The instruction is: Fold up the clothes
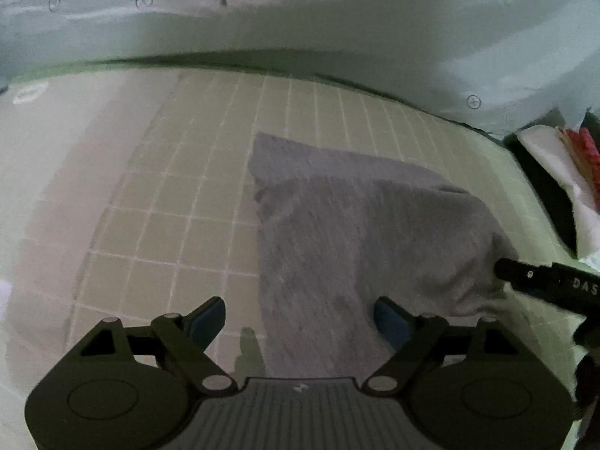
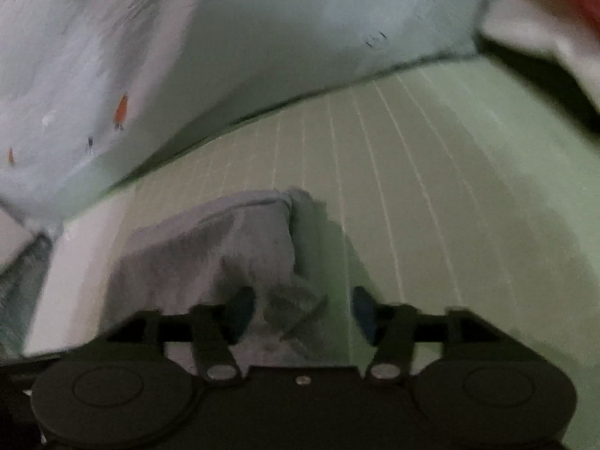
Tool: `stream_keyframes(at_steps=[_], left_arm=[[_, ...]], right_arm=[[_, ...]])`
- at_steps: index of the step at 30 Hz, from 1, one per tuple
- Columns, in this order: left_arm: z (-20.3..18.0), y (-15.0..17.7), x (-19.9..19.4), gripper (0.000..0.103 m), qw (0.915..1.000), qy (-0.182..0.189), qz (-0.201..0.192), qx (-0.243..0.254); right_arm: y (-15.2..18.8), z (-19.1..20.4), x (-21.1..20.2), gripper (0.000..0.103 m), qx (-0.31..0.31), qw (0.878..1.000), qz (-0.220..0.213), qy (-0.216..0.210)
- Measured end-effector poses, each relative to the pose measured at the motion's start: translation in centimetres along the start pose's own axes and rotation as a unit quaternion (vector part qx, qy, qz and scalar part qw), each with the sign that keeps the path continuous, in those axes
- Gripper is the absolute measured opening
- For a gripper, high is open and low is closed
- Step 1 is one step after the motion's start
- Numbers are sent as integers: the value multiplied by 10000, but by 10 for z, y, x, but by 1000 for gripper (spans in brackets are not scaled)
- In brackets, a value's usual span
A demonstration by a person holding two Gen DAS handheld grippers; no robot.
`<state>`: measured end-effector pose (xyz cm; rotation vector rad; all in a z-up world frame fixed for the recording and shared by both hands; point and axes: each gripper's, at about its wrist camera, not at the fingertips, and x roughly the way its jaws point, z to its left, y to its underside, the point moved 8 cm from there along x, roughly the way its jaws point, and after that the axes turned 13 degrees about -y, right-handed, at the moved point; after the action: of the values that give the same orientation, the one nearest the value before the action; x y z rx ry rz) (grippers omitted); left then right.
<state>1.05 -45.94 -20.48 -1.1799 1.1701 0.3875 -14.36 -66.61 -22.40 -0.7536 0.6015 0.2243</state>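
Left wrist: your left gripper [image 1: 300,318] spread wide above grey cloth [image 1: 356,232] on the gridded green mat [image 1: 168,187] | Right wrist: your right gripper [image 2: 300,311] spread, cloth bunched between fingers, blurred.

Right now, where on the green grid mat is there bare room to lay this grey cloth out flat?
Bare mat lies left of the grey cloth, up to the carrot-print sheet behind. A narrower strip runs along the cloth's far edge. The right is crowded: the right gripper and a white-and-red pile sit there.
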Motion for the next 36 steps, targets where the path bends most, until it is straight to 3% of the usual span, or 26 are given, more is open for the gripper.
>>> stream_keyframes(at_steps=[4, 8, 12, 14, 15, 17, 18, 19, 20, 22, 28, 36], left_arm=[[-2, 5, 12, 89, 9993, 230, 290, -60], [-6, 2, 25, 89, 9983, 371, 437, -35], [-19, -7, 35, 87, 9982, 465, 333, 180], [-24, -9, 32, 75, 9977, 555, 254, 282], [-26, -9, 30, 69, 9974, 606, 215, 329], [-31, -10, 26, 49, 9965, 707, 138, 424], [-33, -11, 24, 47, 9960, 758, 100, 471], [-36, -11, 22, 42, 9954, 809, 61, 518], [-38, -11, 15, 34, 9938, 955, 5, 571], [-42, -10, -3, 30, 9896, 1284, -113, 634], [-83, 14, -45, 29, 9788, 1773, -326, 968], [-149, 53, -95, 29, 9613, 2258, -520, 1492]], right_arm=[[13, -7, 12, 81, 389, 9987, 235, -233], [14, 4, 28, 88, 214, 9994, 192, -196], [15, 19, 44, 102, -66, 9997, 200, -104], [16, 28, 55, 102, -244, 9994, 216, -79], [16, 33, 61, 100, -333, 9992, 225, -67], [19, 44, 68, 74, -399, 9987, 291, -133], [21, 49, 68, 46, -306, 9987, 367, -196], [23, 52, 65, 37, -225, 9990, 325, -191], [25, 56, 61, 35, -145, 9993, 282, -185], [29, 63, 49, 30, 8, 9997, 152, -212], [48, 79, -7, 29, 376, 9984, -366, -230], [64, 38, -110, 28, 892, 9903, -1062, 16]])
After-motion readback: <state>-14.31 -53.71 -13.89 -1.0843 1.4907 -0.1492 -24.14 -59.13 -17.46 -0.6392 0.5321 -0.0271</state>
